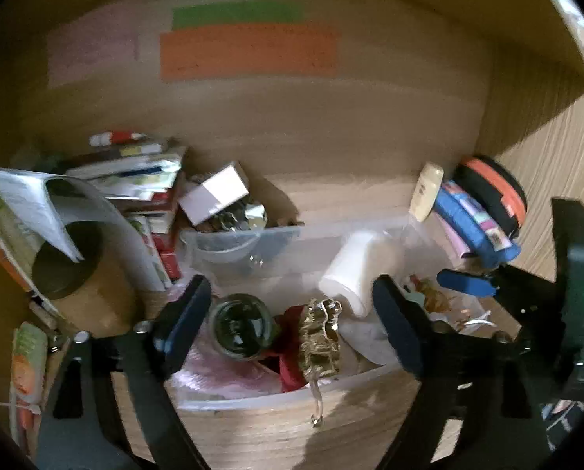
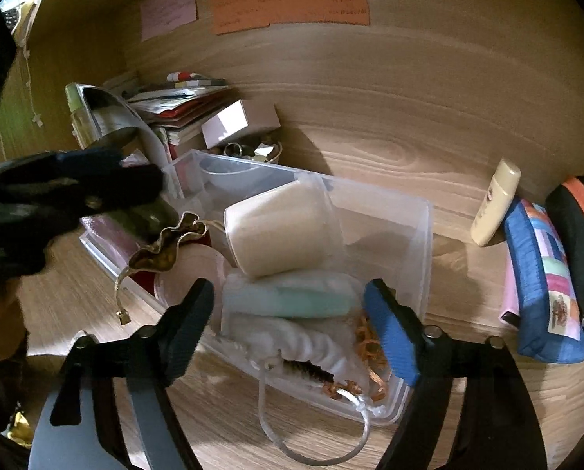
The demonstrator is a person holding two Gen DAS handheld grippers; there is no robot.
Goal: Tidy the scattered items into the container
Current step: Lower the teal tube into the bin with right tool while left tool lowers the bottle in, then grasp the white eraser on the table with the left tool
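A clear plastic container (image 1: 276, 235) (image 2: 421, 231) sits on the wooden desk. It holds a white jar (image 1: 356, 270) (image 2: 280, 231), a dark glass jar (image 1: 241, 327), a gold pouch (image 1: 319, 337) (image 2: 163, 246), a mint item (image 2: 292, 299) and a white drawstring bag (image 2: 303, 344). My left gripper (image 1: 292, 321) is open above the container's near end, over the glass jar and gold pouch; it also shows in the right wrist view (image 2: 76, 188). My right gripper (image 2: 290, 333) is open over the container's other end; its blue fingertip (image 1: 466, 284) shows in the left wrist view.
A stack of books and papers (image 1: 135, 180) (image 2: 178, 105) and a small white box (image 1: 217, 194) (image 2: 237, 121) lie behind the container. A cream tube (image 2: 495, 201), a blue pouch (image 2: 542, 286) and a black-orange case (image 2: 581, 235) stand at the right. Coloured notes (image 2: 292, 4) hang on the back wall.
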